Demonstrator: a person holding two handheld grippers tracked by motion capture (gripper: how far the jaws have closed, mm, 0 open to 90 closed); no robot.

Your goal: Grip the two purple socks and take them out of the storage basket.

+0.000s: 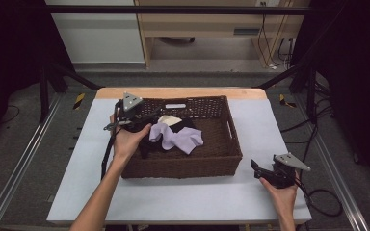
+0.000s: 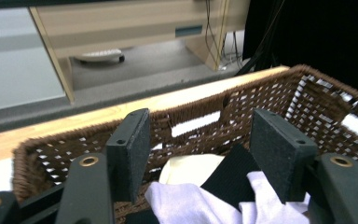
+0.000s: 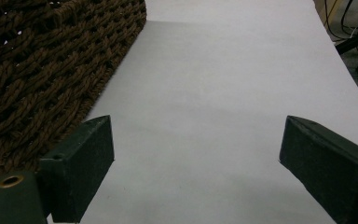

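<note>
The left gripper point(image 2: 198, 154) hangs with jaws spread over the basket point(image 2: 270, 91); the lilac sock point(image 2: 191, 205) lies just below and between them. Judging by that, lower straight, then close on one fold. The right gripper point(image 3: 196, 163) waits with jaws apart over bare bench point(image 3: 223, 84).

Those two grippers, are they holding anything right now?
No. The left gripper hangs open over the clothes in the basket; the right gripper is open above bare table.

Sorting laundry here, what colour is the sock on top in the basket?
Light purple sock, clearest in the high view.
</note>
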